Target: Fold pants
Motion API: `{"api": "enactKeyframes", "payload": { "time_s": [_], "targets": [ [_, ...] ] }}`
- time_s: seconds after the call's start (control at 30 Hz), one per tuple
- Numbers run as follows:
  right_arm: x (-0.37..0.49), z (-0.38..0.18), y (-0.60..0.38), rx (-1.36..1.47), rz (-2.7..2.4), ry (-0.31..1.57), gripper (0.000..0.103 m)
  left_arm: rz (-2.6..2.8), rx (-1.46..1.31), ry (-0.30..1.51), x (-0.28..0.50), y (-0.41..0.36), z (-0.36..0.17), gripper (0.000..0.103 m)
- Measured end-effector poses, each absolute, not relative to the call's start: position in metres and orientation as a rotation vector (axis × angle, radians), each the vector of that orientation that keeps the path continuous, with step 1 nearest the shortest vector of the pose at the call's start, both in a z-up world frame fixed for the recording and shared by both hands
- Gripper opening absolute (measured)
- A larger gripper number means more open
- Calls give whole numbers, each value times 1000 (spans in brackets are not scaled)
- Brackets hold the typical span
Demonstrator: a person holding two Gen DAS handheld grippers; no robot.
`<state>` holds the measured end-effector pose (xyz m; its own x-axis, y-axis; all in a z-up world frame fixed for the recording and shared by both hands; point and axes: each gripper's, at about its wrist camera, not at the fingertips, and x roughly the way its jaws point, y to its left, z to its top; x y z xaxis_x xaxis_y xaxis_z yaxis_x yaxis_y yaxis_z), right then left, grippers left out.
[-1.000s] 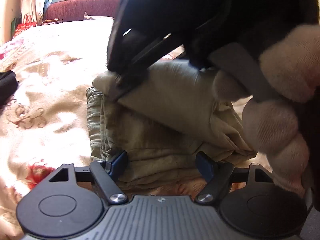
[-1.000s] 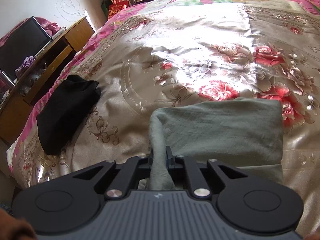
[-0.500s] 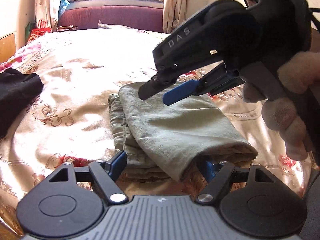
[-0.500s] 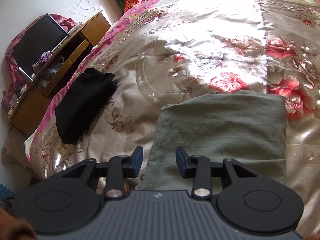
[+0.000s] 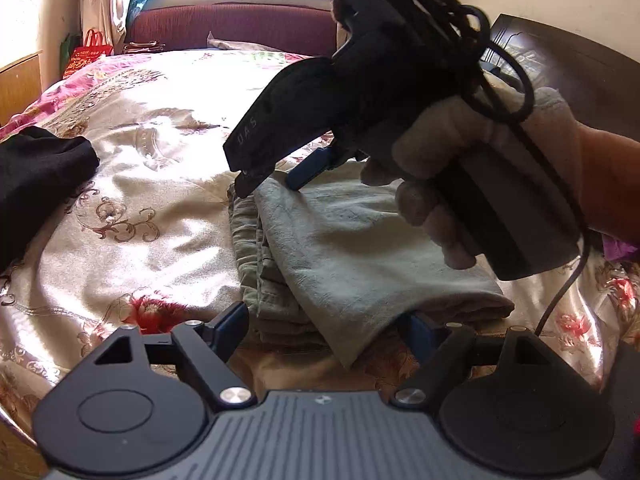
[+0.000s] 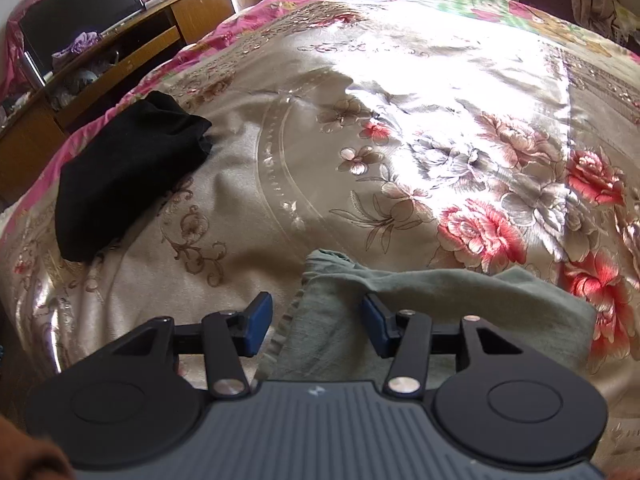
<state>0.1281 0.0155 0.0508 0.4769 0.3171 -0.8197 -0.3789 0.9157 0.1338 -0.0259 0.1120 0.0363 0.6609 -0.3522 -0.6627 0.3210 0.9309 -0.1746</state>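
Note:
The grey-green pants (image 5: 344, 256) lie folded into a compact stack on the flowered bedspread (image 5: 152, 200). My left gripper (image 5: 324, 328) is open, its fingers straddling the stack's near edge, the right finger partly under a fabric flap. My right gripper (image 5: 268, 178) shows in the left wrist view, open, its tips touching the stack's far left corner. In the right wrist view the right gripper (image 6: 316, 318) is open over the pants' corner (image 6: 400, 312), holding nothing.
A folded black garment (image 6: 120, 176) lies on the bed to the left, also in the left wrist view (image 5: 36, 176). A wooden TV cabinet (image 6: 100, 48) stands beyond the bed's left edge. A maroon headboard (image 5: 232, 26) is at the far end.
My right gripper let go of the pants' fold, opened, then lowered onto the stack's far left corner. The top layer now lies flat. The left gripper stayed open at the near edge.

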Motion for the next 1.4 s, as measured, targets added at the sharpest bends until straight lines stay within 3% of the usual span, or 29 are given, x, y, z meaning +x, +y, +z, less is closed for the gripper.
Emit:
{"api": "enactKeyframes", "payload": {
  "time_s": [0.13, 0.27, 0.47, 0.63, 0.7, 0.77, 0.9, 1.2, 1.27, 1.4],
  "targets": [
    [139, 44, 4, -63, 421, 1021, 16, -363, -6, 760, -29, 107, 36, 94],
    [139, 50, -11, 8, 453, 1024, 10, -373, -32, 756, -36, 113, 43, 94],
    [138, 54, -21, 91, 472, 1021, 9, -440, -127, 728, -34, 116, 60, 97],
    [135, 57, -26, 115, 488, 1011, 9, -344, -51, 797, -12, 98, 36, 96],
    [136, 58, -31, 138, 486, 1006, 9, -322, -48, 841, -4, 95, 27, 83],
    [136, 61, -36, 159, 490, 997, 9, -355, -79, 858, 0, 95, 25, 54],
    [136, 68, -45, 189, 499, 975, 8, -352, -30, 828, -1, 92, 35, 32],
    [149, 91, -64, 269, 482, 905, 8, -314, -12, 763, 15, 111, 55, 31],
    [160, 76, -57, 301, 489, 945, 14, -307, -30, 827, 24, 117, 43, 31],
    [173, 31, -35, 285, 509, 1065, 15, -267, -18, 878, 19, 121, 27, 34]
  ]
}}
